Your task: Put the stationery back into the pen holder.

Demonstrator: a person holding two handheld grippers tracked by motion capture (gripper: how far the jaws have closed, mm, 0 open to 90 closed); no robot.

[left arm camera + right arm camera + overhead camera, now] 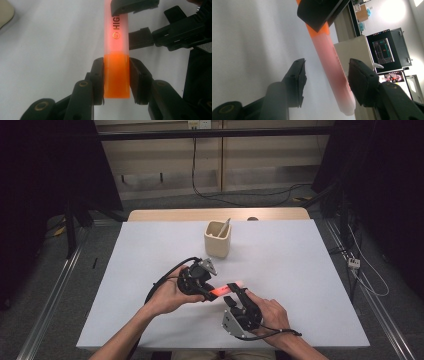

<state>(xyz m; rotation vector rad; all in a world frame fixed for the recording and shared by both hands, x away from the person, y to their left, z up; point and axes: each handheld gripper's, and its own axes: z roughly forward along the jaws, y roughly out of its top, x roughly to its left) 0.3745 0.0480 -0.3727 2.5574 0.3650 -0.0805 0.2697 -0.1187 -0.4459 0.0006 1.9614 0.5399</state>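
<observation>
An orange highlighter pen with a translucent pinkish cap [226, 289] hangs just above the near middle of the white tabletop [300, 270], between the two hand-held tongs. The left gripper [116, 75] is clenched on the solid orange barrel end, its pads pressed flat to both sides. The right gripper [325, 82] stands released, its jaws spread either side of the cap, the pads close to the plastic but apart from it.

The pen looks light and stiff, a smooth moulded plastic that would likely slip under a weak pinch. Its flat faces give the pads a fair seat. The cap probably comes off with a straight pull, so a hold across the cap's middle, well clear of the joint with the barrel, seems the sound place to grip.

The tabletop is matte, even and well lit. A cream, square-sided pen holder [218, 239] stands farther back, with a pale stick-like thing leaning inside. Beyond the table lie grey floor, trailing cables and dark curtains at both sides.
</observation>
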